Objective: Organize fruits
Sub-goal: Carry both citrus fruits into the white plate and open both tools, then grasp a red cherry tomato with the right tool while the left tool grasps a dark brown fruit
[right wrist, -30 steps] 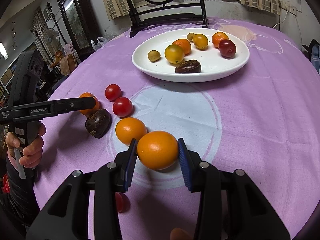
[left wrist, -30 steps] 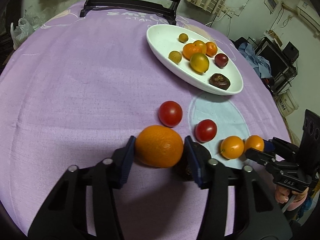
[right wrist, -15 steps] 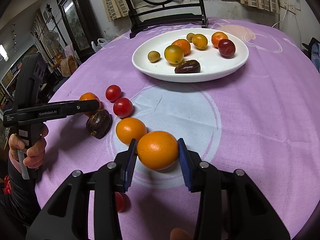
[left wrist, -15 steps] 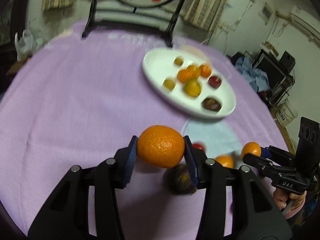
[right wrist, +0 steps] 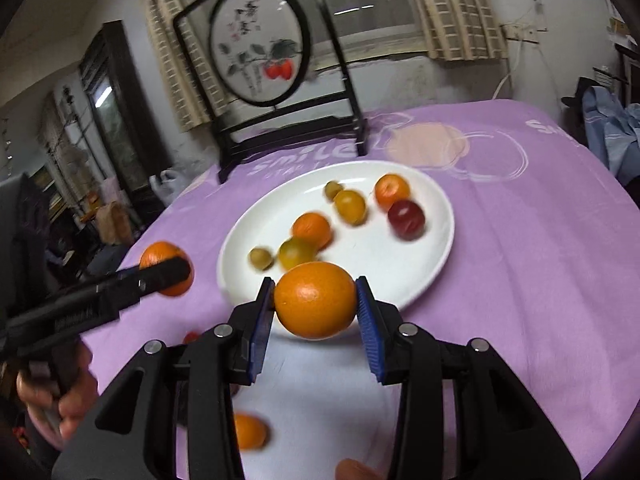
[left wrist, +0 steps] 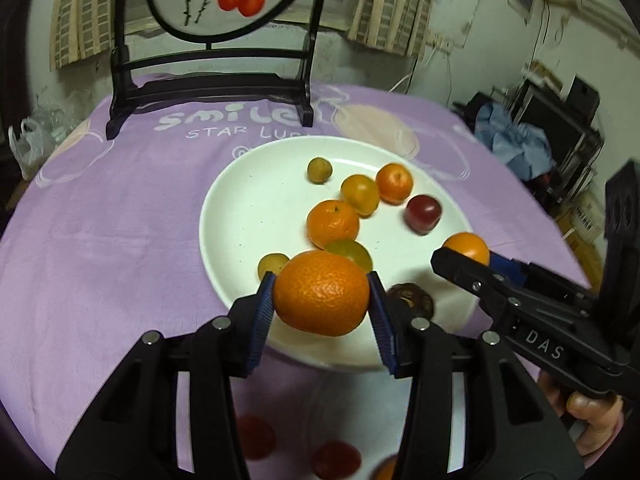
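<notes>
My left gripper (left wrist: 322,307) is shut on a rough-skinned mandarin (left wrist: 321,293) and holds it in the air over the near rim of the white plate (left wrist: 240,216). My right gripper (right wrist: 315,312) is shut on a smooth orange (right wrist: 315,300), also lifted, just before the plate's (right wrist: 436,252) near edge. Each gripper shows from the side in the other view: the right one (left wrist: 464,260) at the right, the left one (right wrist: 168,270) at the left. The plate holds several small fruits, among them a red plum (left wrist: 423,213) and a dark brown fruit (left wrist: 410,300).
Two red tomatoes (left wrist: 256,436) and a small orange (right wrist: 249,432) lie on the purple tablecloth (left wrist: 100,220) below the grippers. A black-framed round painted screen (left wrist: 212,40) stands at the table's far edge. Furniture and clutter crowd the room to the right.
Both grippers have lifted their oranges off the cloth and moved forward towards the plate. The loose tomatoes and small orange now lie below and behind them.
</notes>
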The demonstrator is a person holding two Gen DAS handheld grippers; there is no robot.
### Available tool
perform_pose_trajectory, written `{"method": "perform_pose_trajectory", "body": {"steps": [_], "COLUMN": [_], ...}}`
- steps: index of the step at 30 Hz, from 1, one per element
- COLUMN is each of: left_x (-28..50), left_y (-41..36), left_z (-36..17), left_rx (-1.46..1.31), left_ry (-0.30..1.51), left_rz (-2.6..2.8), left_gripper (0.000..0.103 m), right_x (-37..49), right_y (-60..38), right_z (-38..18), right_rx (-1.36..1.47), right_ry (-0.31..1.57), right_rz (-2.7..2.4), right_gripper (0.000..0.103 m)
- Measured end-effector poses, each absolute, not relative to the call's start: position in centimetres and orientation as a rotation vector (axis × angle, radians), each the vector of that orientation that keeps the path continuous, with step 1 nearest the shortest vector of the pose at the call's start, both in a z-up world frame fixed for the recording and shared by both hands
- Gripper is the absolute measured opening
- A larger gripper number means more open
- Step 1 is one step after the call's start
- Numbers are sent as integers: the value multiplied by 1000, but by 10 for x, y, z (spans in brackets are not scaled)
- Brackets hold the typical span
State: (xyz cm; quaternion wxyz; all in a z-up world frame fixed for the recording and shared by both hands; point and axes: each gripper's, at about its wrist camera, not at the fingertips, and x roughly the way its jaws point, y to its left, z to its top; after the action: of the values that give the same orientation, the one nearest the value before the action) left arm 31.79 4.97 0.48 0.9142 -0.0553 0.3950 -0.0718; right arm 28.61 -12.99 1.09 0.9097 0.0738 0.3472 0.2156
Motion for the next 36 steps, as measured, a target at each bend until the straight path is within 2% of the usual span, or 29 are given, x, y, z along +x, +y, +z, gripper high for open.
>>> {"method": "perform_pose_trajectory", "body": {"steps": [7,8,9,11,14,17,22,27,36], "left_x": [325,324,321,308,286,268,252,242,245], "left_y": [47,47,47,48,50,52,54,61,114], "left_z": [-3,-3,0,10,26,32,34,41,44], "left_rx": [-76,-67,-62,-51,-11,0,18,86,-175], "left_ry": [843,848,840,787,708,675,670,616,680], "left_rz": [-124,-114,-107,-77,-35,-22,0,72,108], "left_gripper": [48,52,71,90,97,98,98,101,101], "right_x": [331,332,336,339,338,325,295,268,186], "right_y": [-122,-122,-123,-124,-126,-130,-138,-137,-114], "right_z": [-12,-13,-16,-18,-19,-7,10,7,-1], "right_rx": [130,129,128,132,130,130,126,125,-8], "right_ry": [791,795,802,810,813,767,689,705,742], "right_rz": [395,392,390,386,375,386,395,448,580], "right_gripper": [41,41,41,41,47,55,61,62,62]}}
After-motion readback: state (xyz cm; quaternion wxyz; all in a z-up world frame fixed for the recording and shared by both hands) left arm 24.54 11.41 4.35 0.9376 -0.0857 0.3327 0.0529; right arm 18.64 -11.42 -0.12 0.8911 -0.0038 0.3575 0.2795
